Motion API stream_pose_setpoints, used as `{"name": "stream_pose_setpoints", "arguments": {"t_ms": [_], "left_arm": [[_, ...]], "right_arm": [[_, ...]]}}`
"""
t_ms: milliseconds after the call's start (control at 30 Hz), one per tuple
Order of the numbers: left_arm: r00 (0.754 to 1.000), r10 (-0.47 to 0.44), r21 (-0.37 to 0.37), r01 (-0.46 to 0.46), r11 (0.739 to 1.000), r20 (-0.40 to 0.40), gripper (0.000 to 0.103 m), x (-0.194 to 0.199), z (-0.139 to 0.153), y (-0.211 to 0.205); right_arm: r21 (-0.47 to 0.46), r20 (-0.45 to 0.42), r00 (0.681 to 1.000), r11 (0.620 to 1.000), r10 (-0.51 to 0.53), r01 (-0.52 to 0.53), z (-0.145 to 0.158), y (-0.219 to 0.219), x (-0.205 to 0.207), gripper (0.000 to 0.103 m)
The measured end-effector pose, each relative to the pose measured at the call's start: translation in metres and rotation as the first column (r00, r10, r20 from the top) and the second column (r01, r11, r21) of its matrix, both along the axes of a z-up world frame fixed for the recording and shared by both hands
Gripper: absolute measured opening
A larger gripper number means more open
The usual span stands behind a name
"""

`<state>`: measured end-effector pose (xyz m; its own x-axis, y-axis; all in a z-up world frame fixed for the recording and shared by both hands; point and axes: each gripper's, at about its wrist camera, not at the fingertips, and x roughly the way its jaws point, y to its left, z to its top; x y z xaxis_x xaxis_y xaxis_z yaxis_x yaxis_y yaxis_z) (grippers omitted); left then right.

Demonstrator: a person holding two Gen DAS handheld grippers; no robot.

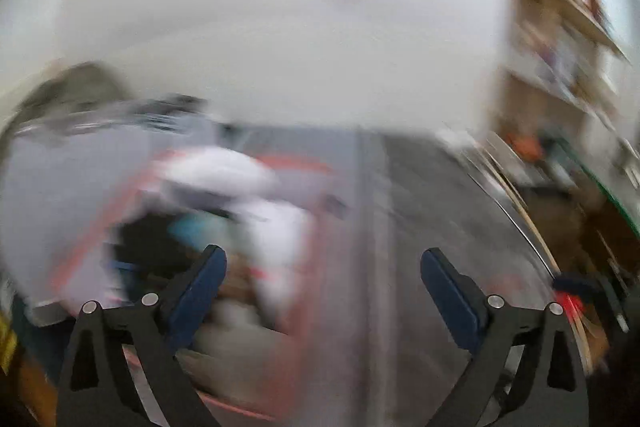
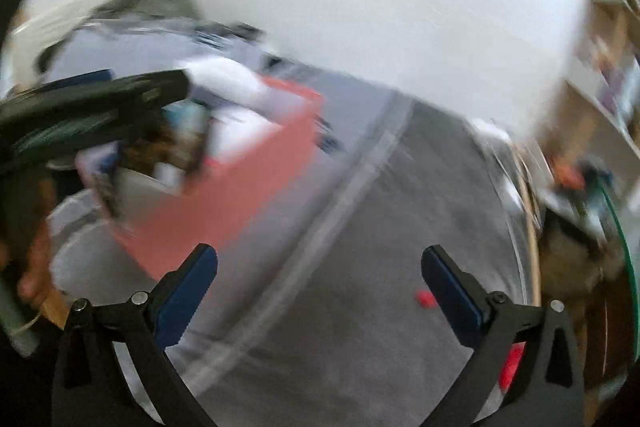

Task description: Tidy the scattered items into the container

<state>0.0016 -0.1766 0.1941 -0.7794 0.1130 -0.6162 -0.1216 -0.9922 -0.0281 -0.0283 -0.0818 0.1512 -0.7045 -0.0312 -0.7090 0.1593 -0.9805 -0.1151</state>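
Both views are badly motion-blurred. A pink container [image 2: 240, 179] stands on the grey table [image 2: 380, 227], filled with several items, among them white cloth [image 2: 228, 83] and something light blue. In the left wrist view the container [image 1: 296, 163] lies ahead left, white cloth [image 1: 224, 171] on top. My left gripper [image 1: 323, 259] is open and empty, just above the container's near right part. My right gripper [image 2: 319, 259] is open and empty over the bare table, right of the container. The left gripper's black body [image 2: 92, 99] shows over the container. A small red item [image 2: 425, 299] lies by the right finger.
A white wall rises behind the table. Wooden shelves [image 1: 560, 67] with clutter stand at the right. A light seam [image 2: 340, 207] runs across the tabletop. Another red thing [image 2: 510, 367] lies near the table's right edge. A grey heap [image 1: 76, 87] lies at the far left.
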Motion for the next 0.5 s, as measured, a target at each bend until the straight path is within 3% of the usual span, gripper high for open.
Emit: {"name": "stream_pose_setpoints", "arguments": {"t_ms": [67,167,300,367,400,433,467,500], "left_arm": [[0.99,-0.109,-0.033,0.112,0.993,0.095,0.098,-0.003,-0.019,0.044],[0.938,-0.209,-0.069,0.236,0.969,0.277,0.098,-0.004,-0.065,0.104],[0.871,-0.177,-0.077,0.237,0.968,0.457,0.098,-0.013,-0.121,0.137],[0.843,-0.098,-0.151,0.207,0.967,0.529,0.098,-0.016,-0.15,0.143],[0.815,-0.05,-0.205,0.203,0.957,0.577,0.1,-0.018,-0.169,0.146],[0.799,-0.021,-0.208,0.181,0.961,0.6,0.103,-0.02,-0.182,0.146],[0.818,-0.017,-0.168,0.139,0.976,0.574,0.103,-0.02,-0.185,0.14],[0.836,-0.016,-0.157,0.122,0.98,0.549,0.103,-0.019,-0.184,0.138]], "right_arm": [[-0.006,0.089,0.994,0.998,-0.068,0.069,-0.02,0.03,0.002,0.102],[0.023,0.271,0.954,0.992,-0.128,0.126,-0.065,0.067,0.009,0.102],[0.184,0.379,0.912,0.978,-0.161,0.096,-0.105,0.089,0.026,0.102],[0.178,0.426,0.892,0.981,-0.148,0.078,-0.122,0.097,0.032,0.102],[0.163,0.452,0.88,0.983,-0.147,0.08,-0.128,0.101,0.034,0.102],[0.143,0.483,0.864,0.986,-0.143,0.083,-0.139,0.106,0.036,0.102],[0.112,0.482,0.867,0.99,-0.131,0.088,-0.152,0.11,0.04,0.102],[0.093,0.438,0.893,0.993,-0.103,0.069,-0.154,0.11,0.045,0.102]]}}
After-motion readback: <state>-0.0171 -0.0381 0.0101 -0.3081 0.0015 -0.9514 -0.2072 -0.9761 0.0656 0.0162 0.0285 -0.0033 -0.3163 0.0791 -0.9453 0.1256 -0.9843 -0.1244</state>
